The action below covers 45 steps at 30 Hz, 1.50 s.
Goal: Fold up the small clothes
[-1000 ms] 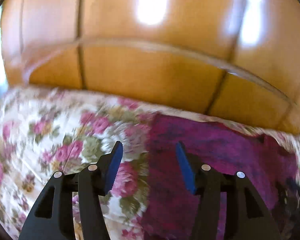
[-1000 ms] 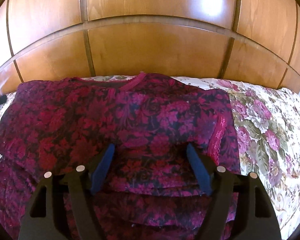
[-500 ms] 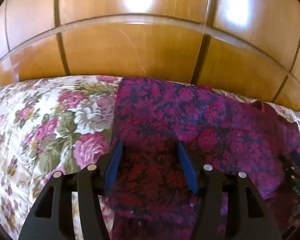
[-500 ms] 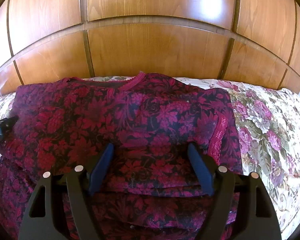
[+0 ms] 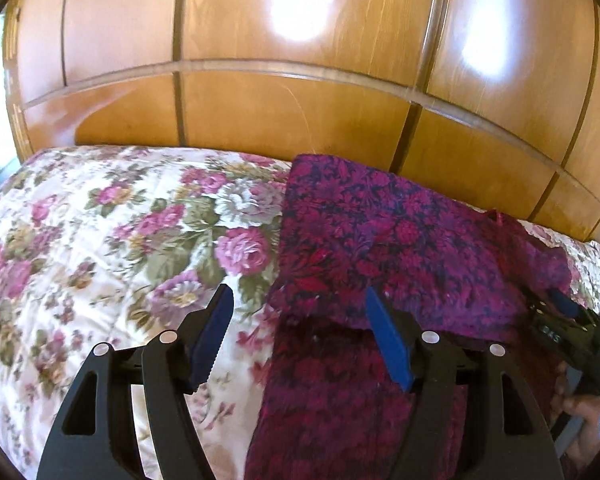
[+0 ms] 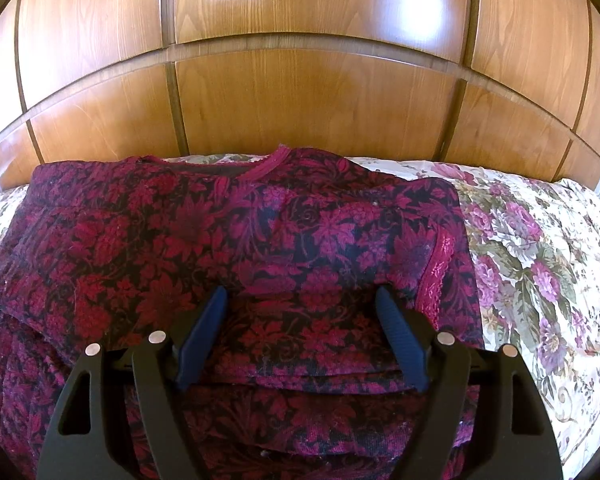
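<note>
Left tongs (image 5: pixel 298 326) have swung back over the garment's (image 6: pixel 236 240) left edge, jaws just widening, gripping nothing. Right tongs (image 6: pixel 302 322) hover released above the folded sleeve; the top lies on the bed (image 5: pixel 100 240), likely ready for another fold.

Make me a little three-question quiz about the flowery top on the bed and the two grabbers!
1. True or false: the left gripper is clamped on the magenta floral top.
2. Which edge of the top lies nearest the wooden headboard: A) pink-trimmed neckline, B) bottom hem?
3. Fill in: the top lies on a ____ bedspread.

Key
1. False: its jaws have just been opening, straddling the top's edge without pinching.
2. A
3. floral
</note>
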### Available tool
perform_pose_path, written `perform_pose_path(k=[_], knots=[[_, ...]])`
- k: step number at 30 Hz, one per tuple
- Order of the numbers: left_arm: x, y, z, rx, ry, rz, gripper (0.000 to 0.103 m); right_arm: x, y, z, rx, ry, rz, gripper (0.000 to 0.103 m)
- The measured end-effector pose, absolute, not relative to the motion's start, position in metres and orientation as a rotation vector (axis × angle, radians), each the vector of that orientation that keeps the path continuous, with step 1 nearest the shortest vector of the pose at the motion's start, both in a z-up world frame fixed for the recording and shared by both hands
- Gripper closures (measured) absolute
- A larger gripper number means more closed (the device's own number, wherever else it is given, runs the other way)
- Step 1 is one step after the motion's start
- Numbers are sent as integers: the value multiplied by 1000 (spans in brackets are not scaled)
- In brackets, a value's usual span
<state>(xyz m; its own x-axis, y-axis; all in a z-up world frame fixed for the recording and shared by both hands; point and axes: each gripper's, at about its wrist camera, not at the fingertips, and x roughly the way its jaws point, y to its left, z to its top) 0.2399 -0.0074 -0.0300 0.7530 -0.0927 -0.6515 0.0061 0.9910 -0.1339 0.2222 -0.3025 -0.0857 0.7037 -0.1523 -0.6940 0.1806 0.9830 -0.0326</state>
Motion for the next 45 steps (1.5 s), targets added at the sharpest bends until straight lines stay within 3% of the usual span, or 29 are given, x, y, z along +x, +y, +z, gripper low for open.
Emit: perform_pose_path(k=[9, 16, 21, 28, 31, 45], knots=[[201, -2, -12, -120, 672, -53, 36, 222, -301, -84, 11, 770, -208, 23], [173, -5, -21, -99, 697, -47, 36, 206, -299, -72, -19, 759, -249, 7], [151, 2, -45, -94, 754, -17, 36, 174, -301, -70, 20, 793, -211, 3], [130, 15, -86, -138, 861, -10, 36, 115, -317, -87, 116, 908, -174, 3], [129, 20, -98, -178, 846, -20, 29, 84, -325, -91, 141, 918, -152, 3], [125, 35, -93, -262, 852, -116, 26, 0, -324, -86, 75, 925, -30, 3]])
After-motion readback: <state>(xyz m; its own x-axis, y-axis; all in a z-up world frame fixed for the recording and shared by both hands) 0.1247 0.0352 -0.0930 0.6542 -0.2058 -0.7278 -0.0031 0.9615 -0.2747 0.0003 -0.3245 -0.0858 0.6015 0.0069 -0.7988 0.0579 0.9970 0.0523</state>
